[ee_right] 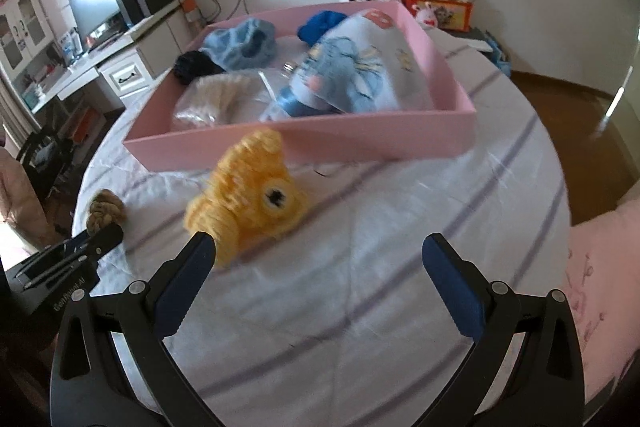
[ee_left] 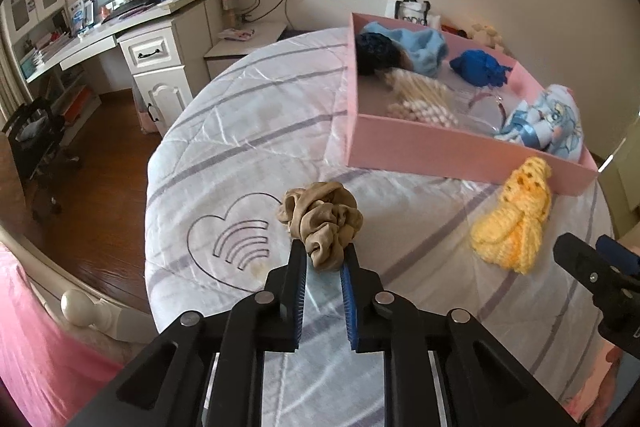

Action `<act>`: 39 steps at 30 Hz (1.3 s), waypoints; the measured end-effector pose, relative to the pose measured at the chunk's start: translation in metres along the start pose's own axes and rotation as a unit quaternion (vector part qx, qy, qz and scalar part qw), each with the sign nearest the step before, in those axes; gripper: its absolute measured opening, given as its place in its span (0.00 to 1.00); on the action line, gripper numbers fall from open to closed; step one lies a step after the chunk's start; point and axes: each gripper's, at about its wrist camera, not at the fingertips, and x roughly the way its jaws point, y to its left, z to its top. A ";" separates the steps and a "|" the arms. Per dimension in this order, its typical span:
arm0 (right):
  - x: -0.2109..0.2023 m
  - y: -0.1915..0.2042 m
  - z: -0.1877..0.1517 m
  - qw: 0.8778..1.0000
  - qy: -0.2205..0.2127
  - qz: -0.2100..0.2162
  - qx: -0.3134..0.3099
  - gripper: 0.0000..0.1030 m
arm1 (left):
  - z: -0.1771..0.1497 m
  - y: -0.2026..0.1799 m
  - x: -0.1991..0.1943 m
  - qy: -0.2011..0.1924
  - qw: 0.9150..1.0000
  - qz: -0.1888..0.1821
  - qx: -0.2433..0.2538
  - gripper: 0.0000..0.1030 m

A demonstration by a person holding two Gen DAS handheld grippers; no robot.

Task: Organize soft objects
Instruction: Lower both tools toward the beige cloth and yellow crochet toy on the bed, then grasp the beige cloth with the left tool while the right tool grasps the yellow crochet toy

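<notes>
Currently the left tool (ee_left: 323, 259) is clamped on the near edge of the tan scrunchie (ee_left: 322, 221), pads pressed into the fabric; the bulk of the scrunchie bunches just past the fingertips, resting on or barely above the bed cover (ee_left: 240, 131) (cannot tell which). The right tool (ee_right: 320, 255) stands wide apart and holds nothing. The yellow crochet toy (ee_right: 244, 187) lies on the bed ahead of it and offset to its left: the toy's near end touches or overlaps the left fingertip in the right wrist view, while the right fingertip is well clear over bare cover.

The pink box (ee_left: 440, 151) sits further up the bed, beyond both items, already holding blue knitwear, a printed plush and a bag of cotton swabs. From the left tool the box lies ahead and to the right; the toy is just beside the box's near wall.

Judgement: the right hand is the nearer one to the toy. Its long axis runs roughly toward the box, along the tool's pointing line, so the tool needs to shift left to straddle it before closing. The scrunchie only needs carrying over the near wall.
</notes>
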 end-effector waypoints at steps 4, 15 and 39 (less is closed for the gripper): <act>0.014 0.016 0.006 1.000 0.005 0.005 -0.008 1.00 | 0.001 0.005 0.008 0.007 1.000 -0.011 -0.002 0.13; 0.049 0.038 0.014 1.000 0.021 0.001 -0.018 1.00 | 0.008 0.013 0.023 0.009 1.000 0.005 -0.008 0.78; 0.039 0.025 0.001 0.999 0.010 0.035 -0.025 0.34 | 0.007 0.006 0.028 -0.018 1.000 -0.009 -0.008 0.22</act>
